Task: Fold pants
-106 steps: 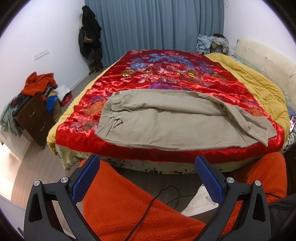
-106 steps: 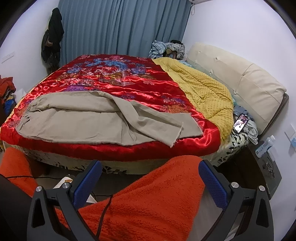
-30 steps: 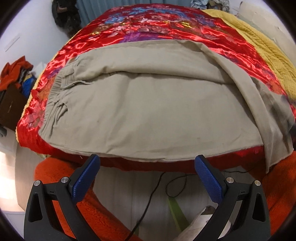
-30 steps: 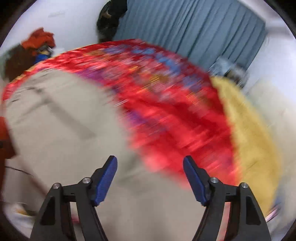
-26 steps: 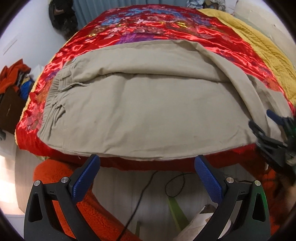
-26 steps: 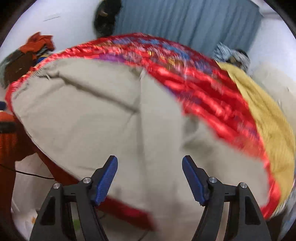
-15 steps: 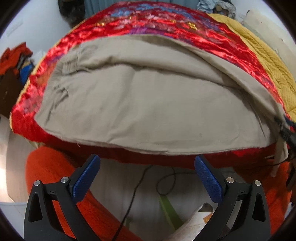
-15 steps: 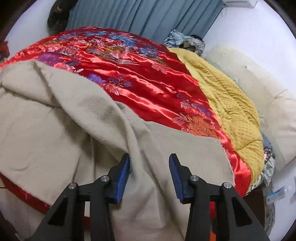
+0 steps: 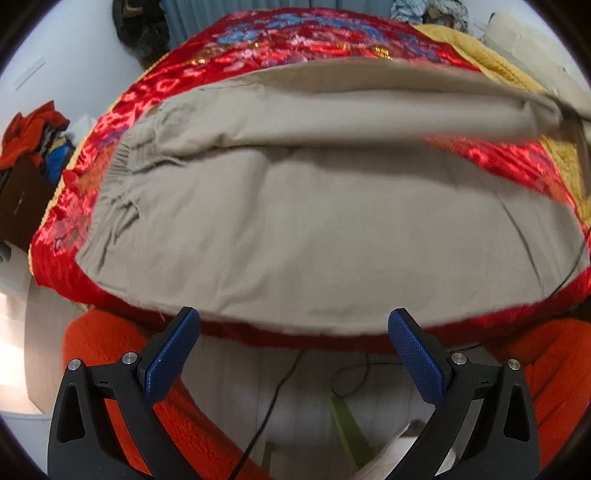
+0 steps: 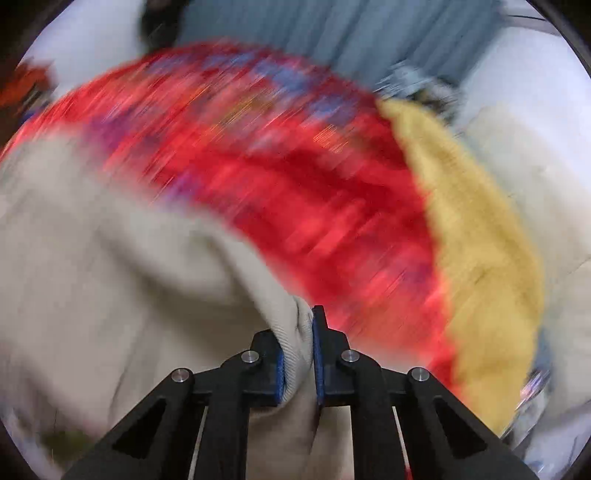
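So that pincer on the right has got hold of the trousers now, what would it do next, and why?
Probably carry the pinched leg across over the other one. The right gripper is shut on a bunch of the khaki pants, and that upper leg is already raised off the red quilt. The left gripper is open, holding nothing, short of the near edge.

Motion blur smears nearly the whole right wrist view: the red quilt (image 10: 295,177), the yellow blanket (image 10: 480,229) and the curtain (image 10: 369,33) are streaks without pattern. Only the right gripper (image 10: 298,354) reads sharply, and the khaki pants (image 10: 92,277) fabric pinched in it hides its pads. In the left wrist view, the pants' far right end (image 9: 561,122) blurs out by the frame edge.
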A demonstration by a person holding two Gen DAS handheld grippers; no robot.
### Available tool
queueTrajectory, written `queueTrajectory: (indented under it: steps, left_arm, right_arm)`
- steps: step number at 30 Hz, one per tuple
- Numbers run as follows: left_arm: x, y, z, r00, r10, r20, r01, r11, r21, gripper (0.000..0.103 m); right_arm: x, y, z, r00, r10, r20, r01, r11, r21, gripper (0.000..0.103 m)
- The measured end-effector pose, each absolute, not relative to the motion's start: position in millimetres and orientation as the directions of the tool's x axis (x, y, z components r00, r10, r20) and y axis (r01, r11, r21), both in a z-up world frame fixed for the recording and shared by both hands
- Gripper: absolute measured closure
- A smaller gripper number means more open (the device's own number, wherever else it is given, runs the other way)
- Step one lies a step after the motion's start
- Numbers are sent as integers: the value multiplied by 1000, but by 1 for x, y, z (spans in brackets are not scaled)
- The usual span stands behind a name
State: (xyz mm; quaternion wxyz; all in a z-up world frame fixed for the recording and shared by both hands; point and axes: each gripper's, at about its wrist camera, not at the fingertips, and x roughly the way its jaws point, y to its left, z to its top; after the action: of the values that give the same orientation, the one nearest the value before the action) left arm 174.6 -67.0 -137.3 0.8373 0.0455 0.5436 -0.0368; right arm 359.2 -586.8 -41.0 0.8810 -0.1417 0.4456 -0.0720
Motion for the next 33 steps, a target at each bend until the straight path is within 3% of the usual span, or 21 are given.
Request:
queueTrajectory:
  steps: [1,3,7,9,13,17,21,27,29,30,31,33]
  left_arm:
    - [177,-67,-134,417,-11,-909,105,994,36,1]
    - [180,-64,-128,442,-6,-897,88,995,36,1]
    - [188,-54,-137,449,12,-893,59,997,43,1]
    - [202,-53,-146,436,3,-900,60,998,33,1]
    - [236,-60,-150,501,-31,-865,62,998,0,1]
    - [252,-61,-156,508,-74,-858,52,997,-56,1]
    - [245,-55,-172,475,-112,-873,57,994,-96,1]
    - [239,-46,-189,451,-102,-887,76,994,-76,1]
    - [240,-47,-189,461,-87,-883,87,995,-52,1]
    - [241,-46,-189,462,-87,-883,89,995,-51,1]
    - [242,-45,-188,462,-90,-882,87,995,-56,1]
    - [246,-41,-186,460,-105,-882,76,994,-79,1]
  right_arm:
    - [393,-603,-26,573,-275,-772,44,951,-306,52]
    - [446,-625,-20,522,-320,-791,108,944,-311,21]
    - [469,-608,-47,476,-238,-847,35,967,-252,27]
    - [471,-579,-66,468,-110,-877,-42,988,-146,28]
    - [496,-482,-90,438,208,-875,-312,948,69,28]
    - [540,-369,-116,325,323,-889,-572,815,88,28]
    - [577,-272,-157,208,274,-939,-758,652,23,42]
    - [622,-219,-205,76,158,-984,-832,554,24,43]
    - [627,-218,-215,1,135,-991,-836,544,73,63]
    - [624,-215,-216,-12,115,-993,-854,516,71,89]
    - [617,-210,-214,0,90,-996,-878,477,43,100]
    - [604,-197,-203,88,41,-995,-915,397,-65,100]
